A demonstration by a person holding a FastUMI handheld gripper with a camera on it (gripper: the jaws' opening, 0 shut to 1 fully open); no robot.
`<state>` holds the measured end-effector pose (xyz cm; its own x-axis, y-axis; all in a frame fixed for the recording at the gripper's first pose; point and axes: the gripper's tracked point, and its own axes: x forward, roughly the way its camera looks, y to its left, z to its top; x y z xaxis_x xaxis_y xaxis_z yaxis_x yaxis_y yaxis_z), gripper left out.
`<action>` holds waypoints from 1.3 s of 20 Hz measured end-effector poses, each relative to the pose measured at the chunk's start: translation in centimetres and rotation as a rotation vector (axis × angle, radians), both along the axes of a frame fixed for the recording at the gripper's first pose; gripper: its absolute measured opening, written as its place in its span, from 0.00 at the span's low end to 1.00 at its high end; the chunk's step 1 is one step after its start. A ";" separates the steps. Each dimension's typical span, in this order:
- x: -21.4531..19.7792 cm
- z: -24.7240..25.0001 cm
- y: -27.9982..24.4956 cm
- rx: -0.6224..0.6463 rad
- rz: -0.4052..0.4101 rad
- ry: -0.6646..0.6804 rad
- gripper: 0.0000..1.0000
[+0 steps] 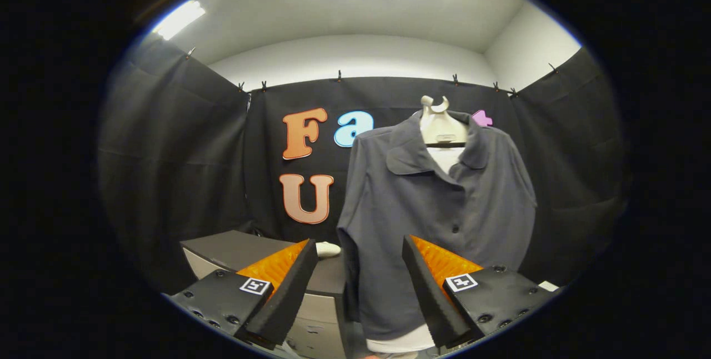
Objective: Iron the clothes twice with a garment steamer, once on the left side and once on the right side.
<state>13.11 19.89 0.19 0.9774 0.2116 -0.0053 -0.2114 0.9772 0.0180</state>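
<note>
Spread wide, the tool holds nothing; its two fingers rise from the bottom of the frame with open air between them. Beyond the fingers, right of centre, a dark grey shirt hangs on a pale hanger over a white undershirt, its collar open and its front facing the camera. At lower left, behind the left finger, stands a grey worktop with a small white object resting on its far edge, just beside the shirt's sleeve.
</note>
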 end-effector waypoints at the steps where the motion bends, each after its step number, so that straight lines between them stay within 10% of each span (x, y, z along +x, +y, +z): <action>1: 1.7 -0.3 2.1 0.021 0.004 0.012 0.99; 13: 20.5 -9.5 20.7 -0.032 -0.027 0.169 0.99; 26: 27.5 -23.8 20.7 -0.057 -0.133 0.559 0.99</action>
